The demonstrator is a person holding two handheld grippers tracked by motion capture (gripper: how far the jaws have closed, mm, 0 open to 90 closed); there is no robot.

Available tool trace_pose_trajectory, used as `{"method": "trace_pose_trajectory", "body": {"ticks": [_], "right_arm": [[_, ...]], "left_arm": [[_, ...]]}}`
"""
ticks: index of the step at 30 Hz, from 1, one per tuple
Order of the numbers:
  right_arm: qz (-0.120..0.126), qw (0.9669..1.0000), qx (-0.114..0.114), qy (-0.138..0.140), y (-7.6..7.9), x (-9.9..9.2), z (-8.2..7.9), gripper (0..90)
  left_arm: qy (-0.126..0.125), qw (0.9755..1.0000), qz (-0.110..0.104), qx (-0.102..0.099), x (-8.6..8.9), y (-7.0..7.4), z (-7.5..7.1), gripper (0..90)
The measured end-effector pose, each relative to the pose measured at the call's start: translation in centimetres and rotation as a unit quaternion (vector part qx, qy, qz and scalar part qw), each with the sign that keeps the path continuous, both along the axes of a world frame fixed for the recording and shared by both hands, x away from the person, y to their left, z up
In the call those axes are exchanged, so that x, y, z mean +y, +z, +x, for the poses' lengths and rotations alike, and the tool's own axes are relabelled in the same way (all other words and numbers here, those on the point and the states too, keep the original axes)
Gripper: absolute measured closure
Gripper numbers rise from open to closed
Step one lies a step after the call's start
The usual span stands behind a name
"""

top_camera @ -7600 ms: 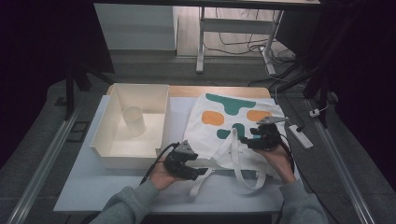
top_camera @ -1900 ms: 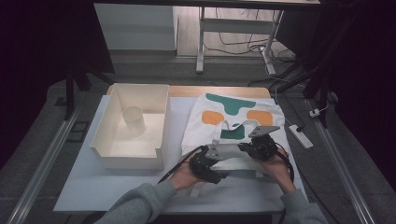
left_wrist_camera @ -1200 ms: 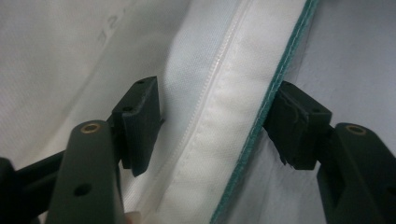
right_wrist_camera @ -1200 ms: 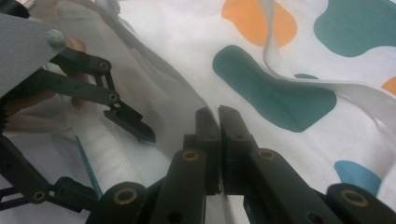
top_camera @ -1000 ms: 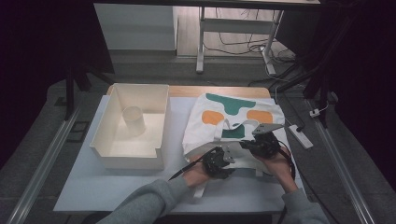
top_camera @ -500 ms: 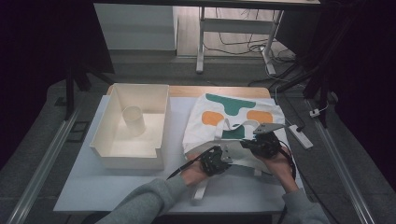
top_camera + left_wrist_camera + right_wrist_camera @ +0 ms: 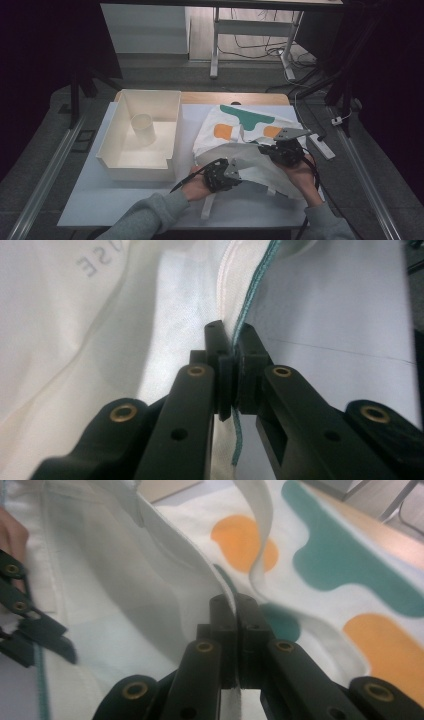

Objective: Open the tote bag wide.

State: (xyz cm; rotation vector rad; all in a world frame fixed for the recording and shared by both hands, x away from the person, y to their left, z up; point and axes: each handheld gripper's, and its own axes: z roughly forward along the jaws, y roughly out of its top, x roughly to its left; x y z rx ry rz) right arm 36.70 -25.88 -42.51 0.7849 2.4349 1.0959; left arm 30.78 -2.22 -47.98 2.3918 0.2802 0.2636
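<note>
The tote bag [image 7: 250, 135] lies on the worktop [image 7: 100, 200]'s right half, bare surface ahead of the tray [image 7: 115, 150]. The left gripper [image 7: 222, 175] has just closed its fingers [image 7: 220, 370] on the bag's teal-stitched hem; the right gripper [image 7: 285, 150] pinches a white fold. The right gripper view reveals orange and teal blotches.

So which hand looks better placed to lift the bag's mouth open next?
Probably the left. The left tool is shut on the tote bag at its green-stitched rim, near the open table. The right tool pinches cloth closer to the printed middle.
</note>
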Motion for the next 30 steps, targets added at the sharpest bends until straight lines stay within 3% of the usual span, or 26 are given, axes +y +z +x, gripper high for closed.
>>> {"method": "trace_pose_trajectory", "body": {"ticks": [5, 10, 19, 30], "right_arm": [[0.006, 0.9999, -0.011, -0.002, 0.9, 0.1, 0.2, 87.7], [0.002, 0.9999, -0.010, -0.002, 0.7, 0.4, 0.4, 87.7], [0.003, 0.9997, -0.016, -0.020, 0.9, 0.4, 1.3, 87.8], [-0.015, 0.9984, -0.039, -0.038, 3.3, 0.9, 3.0, 87.8]], "left_arm": [[-0.001, 1.0000, -0.010, 0.000, 1.3, 0.4, -0.6, 87.1], [-0.001, 0.9999, -0.011, 0.007, 1.7, 0.3, -0.5, 87.1], [-0.009, 0.9997, -0.022, 0.002, 2.5, 1.1, -1.2, 87.1], [-0.041, 0.9980, -0.046, -0.012, 4.4, 3.3, -3.2, 87.1]]}}
